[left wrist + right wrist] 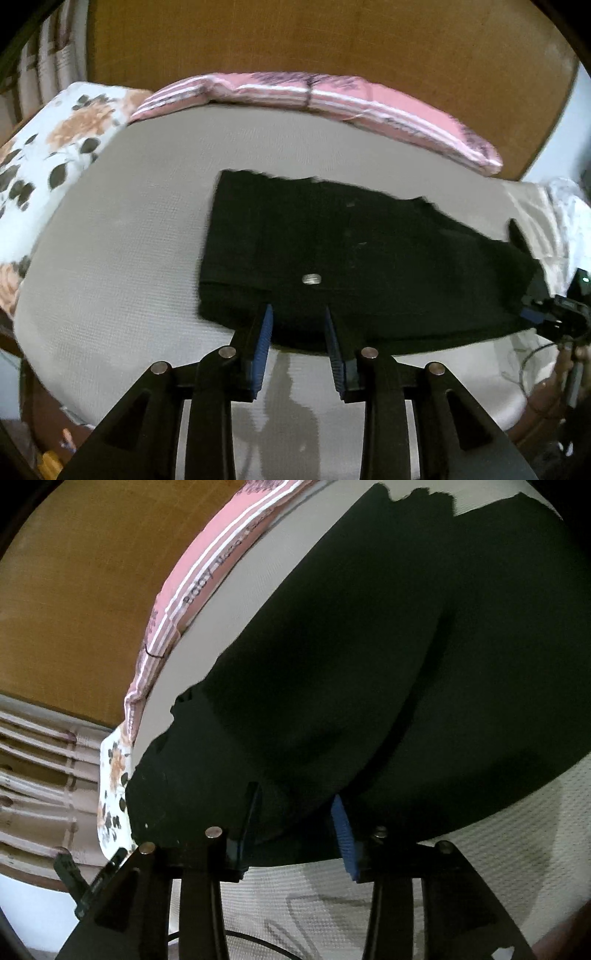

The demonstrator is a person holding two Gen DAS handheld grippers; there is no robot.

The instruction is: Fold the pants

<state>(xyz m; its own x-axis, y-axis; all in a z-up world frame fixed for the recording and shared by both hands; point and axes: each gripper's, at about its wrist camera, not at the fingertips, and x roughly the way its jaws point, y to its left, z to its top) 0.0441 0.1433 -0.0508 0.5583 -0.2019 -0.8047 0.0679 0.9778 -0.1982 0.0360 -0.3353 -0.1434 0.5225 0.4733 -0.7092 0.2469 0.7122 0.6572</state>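
Observation:
Black pants lie spread flat on a beige bed sheet, with a silver button near their front edge. My left gripper is open, its blue-padded fingertips over the pants' near edge just below the button. In the right wrist view the pants fill most of the frame. My right gripper is open with its fingers straddling a raised fold of the fabric at the near edge. The right gripper also shows in the left wrist view at the pants' right end.
A pink striped folded blanket lies along the far side of the bed against a wooden headboard. A floral pillow sits at the left. Curtains hang at the left. A cable trails near the right gripper.

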